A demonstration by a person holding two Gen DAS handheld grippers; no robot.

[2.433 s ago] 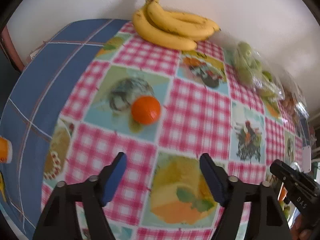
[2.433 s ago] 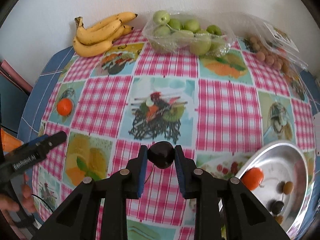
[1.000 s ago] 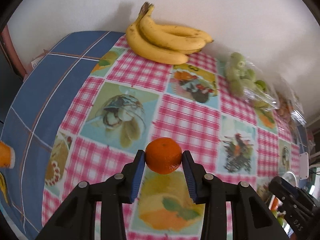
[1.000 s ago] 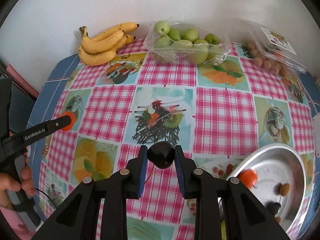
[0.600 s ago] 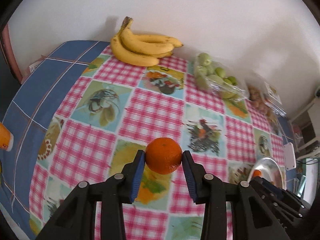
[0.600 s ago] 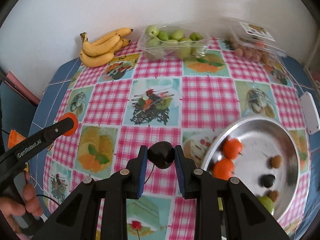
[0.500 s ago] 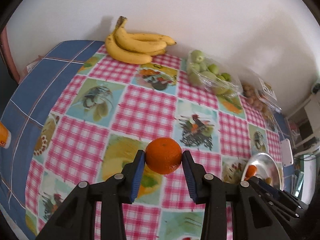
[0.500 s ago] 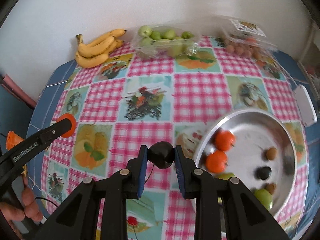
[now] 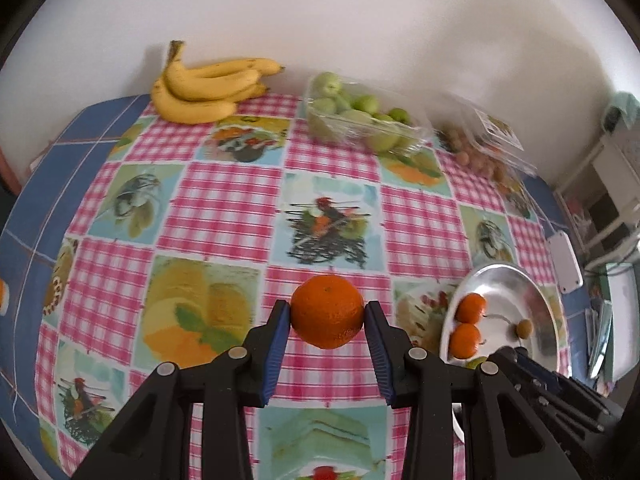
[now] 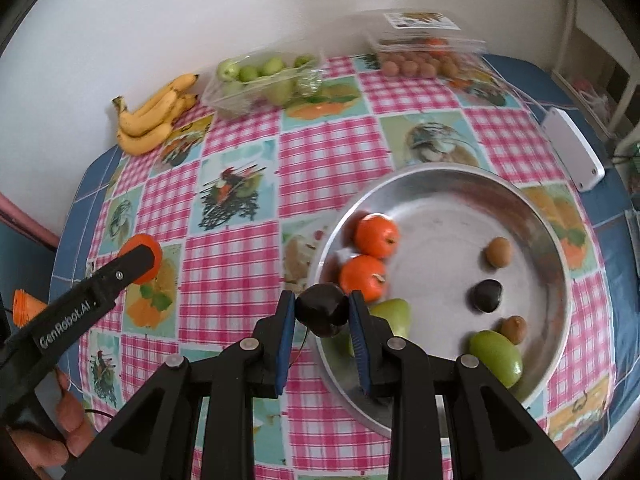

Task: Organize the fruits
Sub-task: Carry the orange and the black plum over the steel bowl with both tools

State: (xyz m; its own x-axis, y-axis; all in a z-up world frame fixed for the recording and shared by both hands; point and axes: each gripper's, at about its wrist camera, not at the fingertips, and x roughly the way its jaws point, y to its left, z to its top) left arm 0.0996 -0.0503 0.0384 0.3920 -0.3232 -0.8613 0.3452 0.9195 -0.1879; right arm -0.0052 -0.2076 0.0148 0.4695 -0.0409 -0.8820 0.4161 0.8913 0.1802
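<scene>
Take the metal bowl (image 10: 556,264) as your landmark on the desk (image 10: 240,256). In it lie two tangerines (image 10: 370,254) at its left side, a few small fruits (image 10: 498,252) to the right, and what may be pears (image 10: 496,358) near its front rim. Behind the bowl, against the wall, sits the tray of green fruit (image 10: 260,82); the bananas (image 10: 154,116) lie left of that tray. Your right tongs (image 10: 322,314) hold a dark fruit (image 10: 322,308) over the bowl's left rim; your left tongs (image 9: 326,318) hold an orange (image 9: 327,311) left of the bowl.
</scene>
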